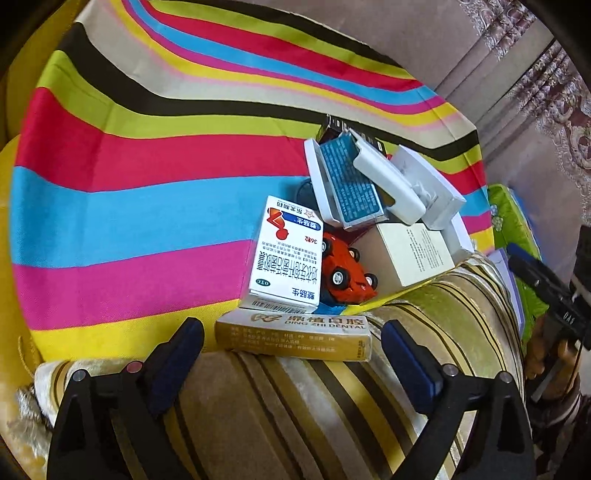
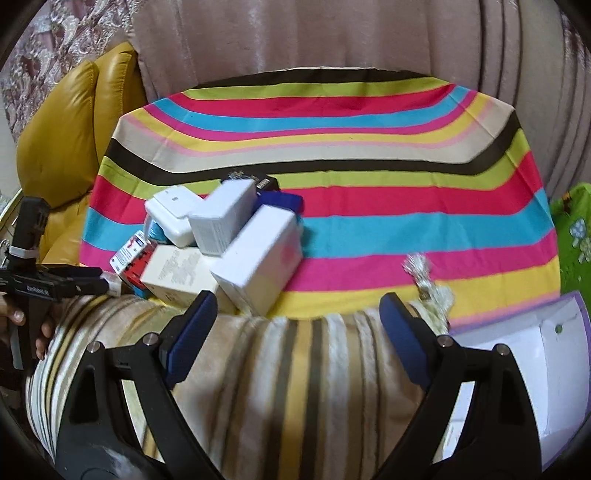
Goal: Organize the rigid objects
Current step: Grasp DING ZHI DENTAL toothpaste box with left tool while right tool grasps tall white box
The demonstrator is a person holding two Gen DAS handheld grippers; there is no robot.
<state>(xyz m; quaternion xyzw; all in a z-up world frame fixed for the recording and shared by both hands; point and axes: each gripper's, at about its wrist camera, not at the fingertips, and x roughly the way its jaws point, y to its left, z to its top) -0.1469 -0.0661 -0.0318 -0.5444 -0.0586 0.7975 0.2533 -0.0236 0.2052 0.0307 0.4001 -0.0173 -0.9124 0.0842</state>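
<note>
A heap of rigid objects lies on a striped cloth (image 1: 129, 192). In the left wrist view I see a gold dental box (image 1: 295, 338), a white medicine box (image 1: 284, 258), a red toy car (image 1: 345, 271), a blue-labelled white case (image 1: 345, 184) and a cream box (image 1: 413, 253). My left gripper (image 1: 291, 332) is open, with the gold box just beyond its fingertips. In the right wrist view the heap shows white boxes (image 2: 258, 254), a cream box (image 2: 177, 277) and a white adapter (image 2: 173, 214). My right gripper (image 2: 299, 306) is open and empty, right of the heap.
A striped plush cushion (image 2: 280, 369) lies under both grippers. A yellow leather seat (image 2: 66, 140) stands at the left. A white box with a purple rim (image 2: 535, 354) and a green patterned item (image 2: 576, 229) sit at the right. Curtains (image 2: 332, 33) hang behind.
</note>
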